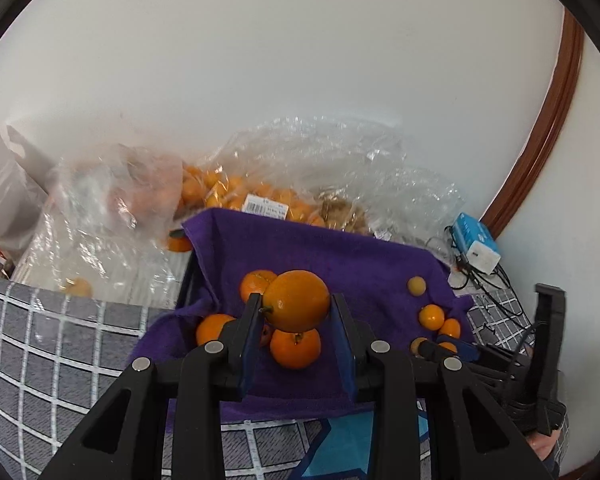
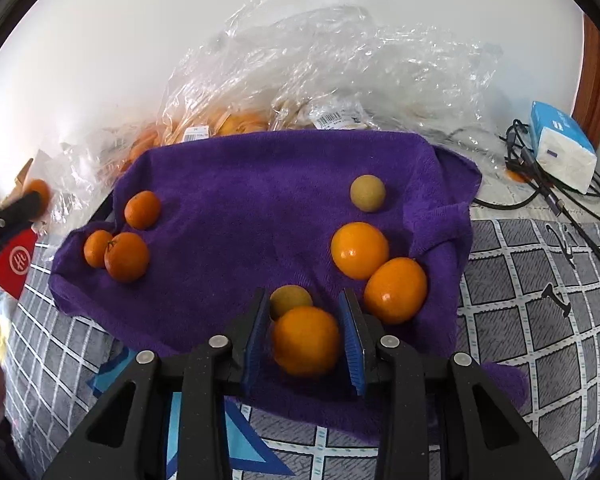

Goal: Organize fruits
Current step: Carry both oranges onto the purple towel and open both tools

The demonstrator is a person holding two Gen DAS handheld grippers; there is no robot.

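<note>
Purple towel (image 1: 340, 256); orange (image 1: 296, 301) between fingers (image 1: 249, 320) (left).

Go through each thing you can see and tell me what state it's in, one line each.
Left gripper: shut on a large orange, held above the purple towel.
Right gripper: jaws around another orange; grip unclear.
Purple towel: spread out, rumpled, fruit grouped at both sides.
Clear plastic bags: crumpled behind the towel, fruit inside.
Tissue pack: lying on cables.
</note>
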